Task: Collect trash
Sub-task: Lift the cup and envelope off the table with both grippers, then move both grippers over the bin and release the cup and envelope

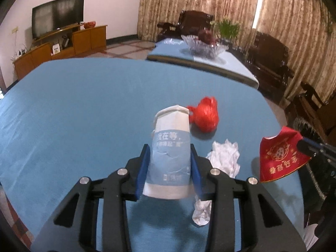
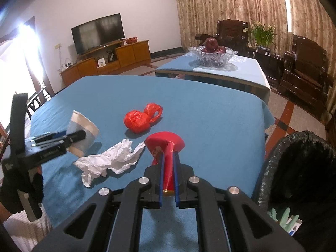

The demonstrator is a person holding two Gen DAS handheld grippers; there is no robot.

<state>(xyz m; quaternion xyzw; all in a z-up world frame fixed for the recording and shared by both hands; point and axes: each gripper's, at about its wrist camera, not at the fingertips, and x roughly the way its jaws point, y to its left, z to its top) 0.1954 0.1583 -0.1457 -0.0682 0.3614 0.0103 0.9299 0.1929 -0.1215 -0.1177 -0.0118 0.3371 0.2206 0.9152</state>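
Stretching across both views, the blue-covered surface point(image 1: 73, 109) is carrying the loose trash, and beyond it a second blue-covered table point(image 2: 241, 69) is bearing a glass fruit bowl point(image 2: 212, 57) with dark red fruit. Standing just past the surface's right edge in the right wrist view, a black-lined trash bin point(image 2: 294, 168) is gaping open. Lying on the surface between the two tools, a crumpled white tissue point(image 2: 109, 160) is sprawling flat, and farther back a knotted red plastic bag point(image 2: 140, 119) is sitting by itself, apart from the tissue. The left tongs point(image 1: 170, 166) are clamping a white-and-blue paper cup point(image 1: 170, 153) by its sides, the blue pads pressing against its printed wall and the cup tipping away from the camera, its crushed rim pointing toward the red bag; whether the cup is touching the cloth is hard to tell. The right tongs point(image 2: 168, 178) are pinching a red paper cup point(image 2: 166, 145) with gold print, squeezed flat between nearly closed pads, its flared mouth pointing forward above the surface near the tissue's tip. In the left wrist view that red cup is hanging at the right edge, beside the surface's rim.
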